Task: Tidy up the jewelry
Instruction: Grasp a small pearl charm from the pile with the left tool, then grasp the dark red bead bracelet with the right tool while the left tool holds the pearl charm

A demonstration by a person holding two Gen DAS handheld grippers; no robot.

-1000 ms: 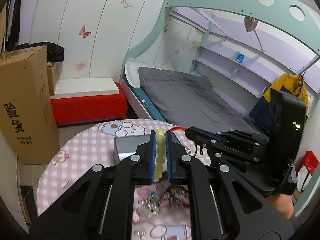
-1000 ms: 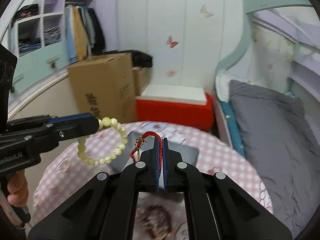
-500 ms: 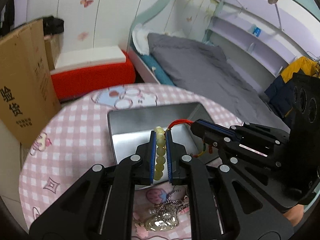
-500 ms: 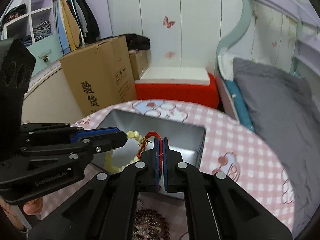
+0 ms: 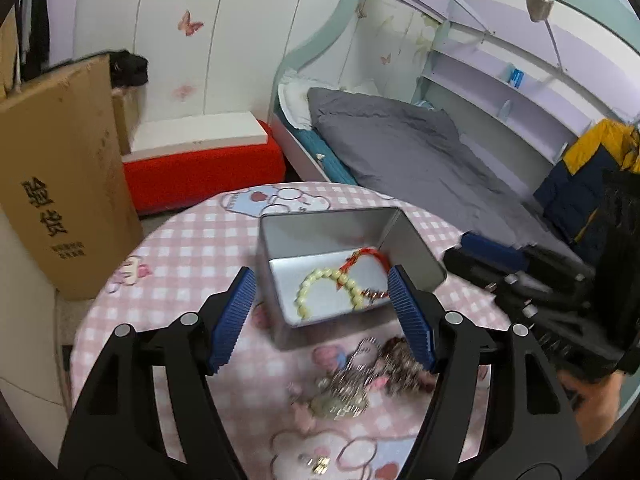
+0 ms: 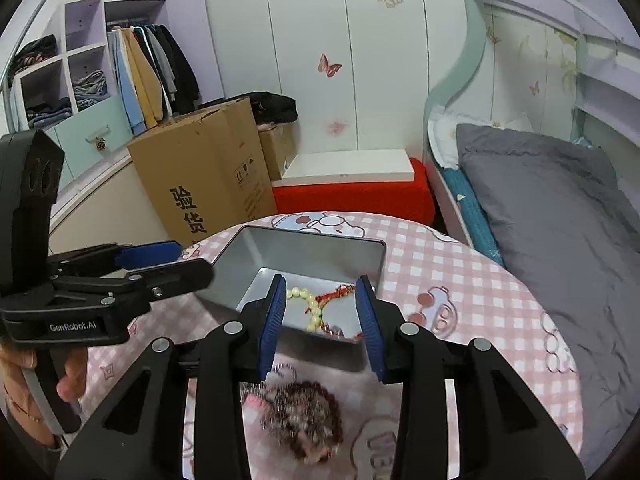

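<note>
Both pairs of jaws had just been opening and stood apart with nothing between their pads: the left gripper [image 5: 322, 314] spread wide, the right gripper [image 6: 322, 326] parted less far. Each hung just above the near end of the tin [image 5: 267, 248], which sat open on the pink checked table [image 5: 192, 240]. On the tin's floor lay the bead bracelet [image 5: 320, 292] and the red cord bracelet [image 5: 366, 258], the cord crossing over the beads so that the two touched in a loose tangle; neither gripper touched them. The drop-off step looked finished, judging by the empty pads and both pieces lying inside the walls. Still on the cloth, just in front of the tin, sat the dark bead bracelet [image 6: 310, 412] and, touching it on one side, a silvery chain piece [image 5: 346, 378], both blurred in the two views, so their exact form could not be told. A small gold bit [image 5: 318, 465] lay nearer the table's edge, too small to identify. The next move probably called for drawing the grippers back from the tin and lowering one over that heap, with jaws wide enough to straddle a strand and a pinch low enough to catch it without dragging the neighbour along. Since the two pieces lay against each other, lifting one cleanly might need a slow pull.
</note>
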